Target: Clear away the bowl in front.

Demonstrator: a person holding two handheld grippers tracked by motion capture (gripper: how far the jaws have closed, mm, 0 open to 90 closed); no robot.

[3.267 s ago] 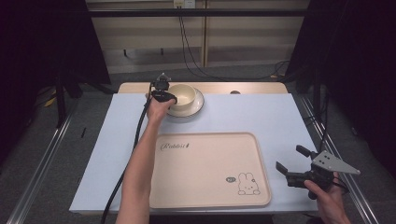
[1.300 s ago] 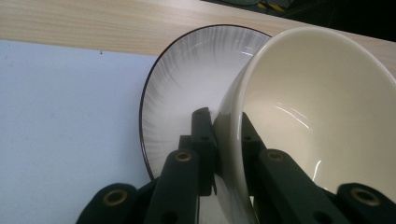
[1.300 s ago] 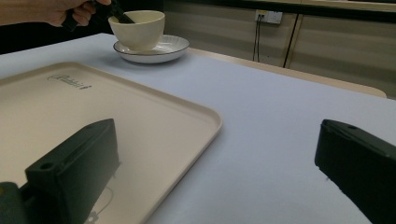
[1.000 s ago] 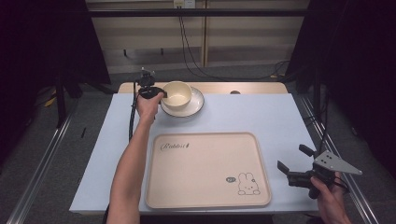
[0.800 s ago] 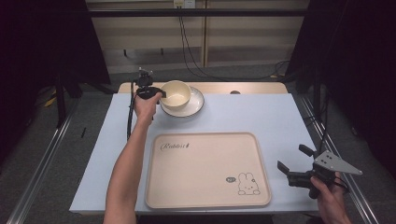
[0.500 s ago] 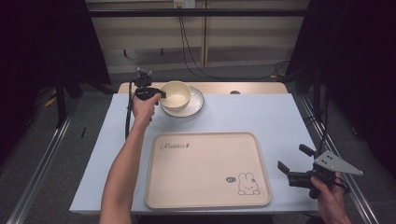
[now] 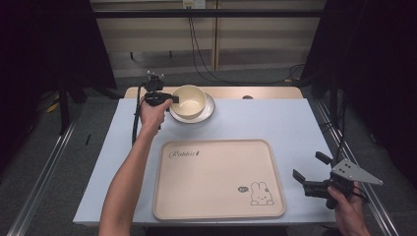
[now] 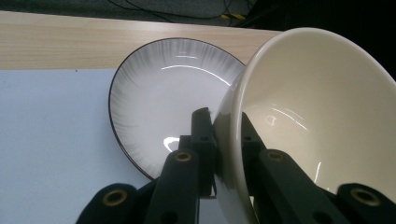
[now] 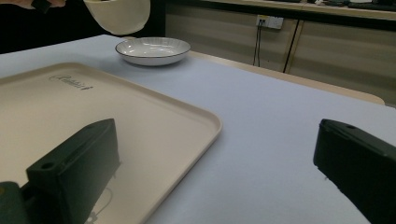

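While the high view is looking down on the tabletop, the left gripper is pinching the near rim of a cream bowl above a striped plate at the far edge, and the right gripper is hanging idle beside a beige tray with its fingers spread. Compared with the earlier high view, the left hand is sitting a little farther left and higher, and the bowl is now lifted off the plate instead of resting in it; the right hand is sitting where it was. Along the left gripper view, two black fingers are clamping the bowl wall, one outside and one inside, and the bowl is tilting steeply over the plate. That one-sided grip on smooth glaze is looking risky: the bowl could be swinging or slipping out and chipping the plate below. Across the right gripper view, the spread fingers are framing the tray, with the plate beyond and the bowl hanging clear above it.
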